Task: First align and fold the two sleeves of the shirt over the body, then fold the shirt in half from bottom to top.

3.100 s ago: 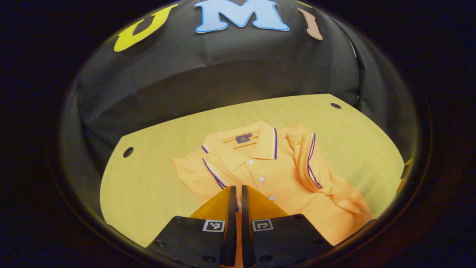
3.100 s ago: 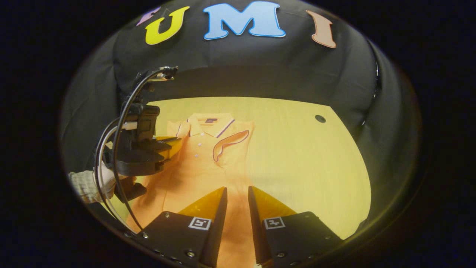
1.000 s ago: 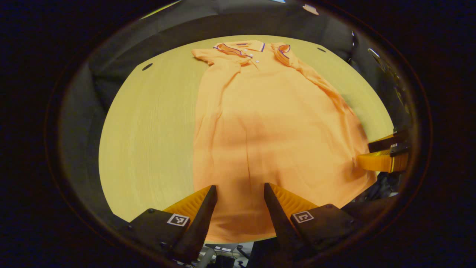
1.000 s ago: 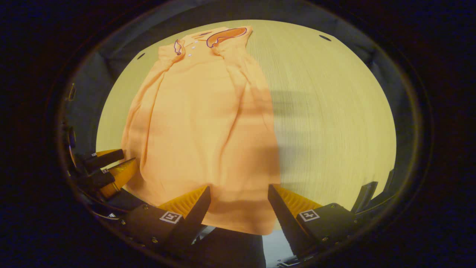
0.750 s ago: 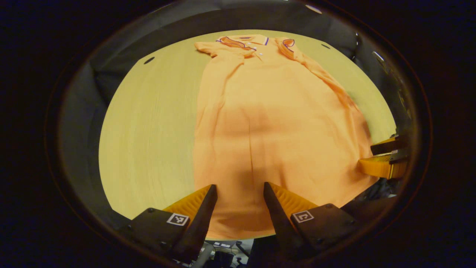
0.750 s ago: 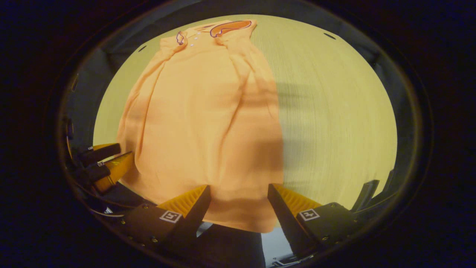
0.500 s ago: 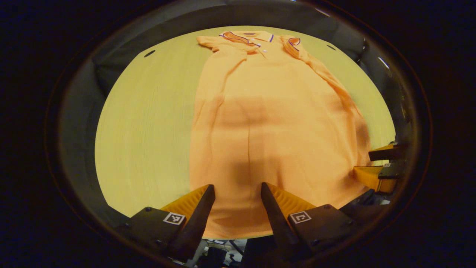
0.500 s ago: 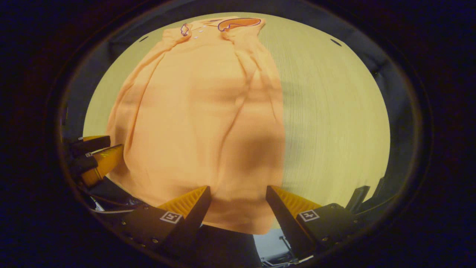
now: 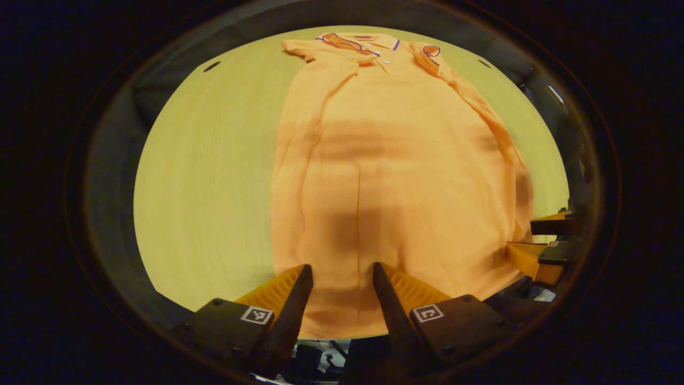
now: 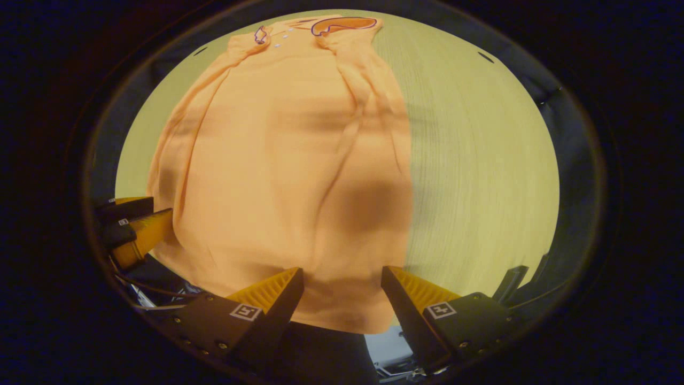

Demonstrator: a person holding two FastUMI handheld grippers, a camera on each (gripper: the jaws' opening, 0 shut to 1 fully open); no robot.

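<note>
An orange polo shirt [image 9: 395, 160] lies flat on the wooden table [image 9: 208, 171], collar far, hem at the near edge. Both sleeves are folded over the body. My left gripper [image 9: 338, 270] hangs open just above the hem's left part, nothing between its fingers. In the right gripper view the same shirt [image 10: 288, 160] fills the left half, and my right gripper [image 10: 342, 272] stands open over the hem's right corner. The right gripper [image 9: 539, 240] shows at the right edge of the left gripper view. The left gripper [image 10: 136, 224] shows at the left edge of the right gripper view.
Bare tabletop [image 10: 481, 171] stretches to the right of the shirt, and more lies to its left. Small dark holes [image 9: 211, 66] mark the table's far corners. The table's near edge runs right under both grippers, with cables and floor clutter [image 10: 393, 355] below it.
Both grippers left the sleeve area, drew back to the near hem and opened. Over the last second they edged lower and closer to the hem.
</note>
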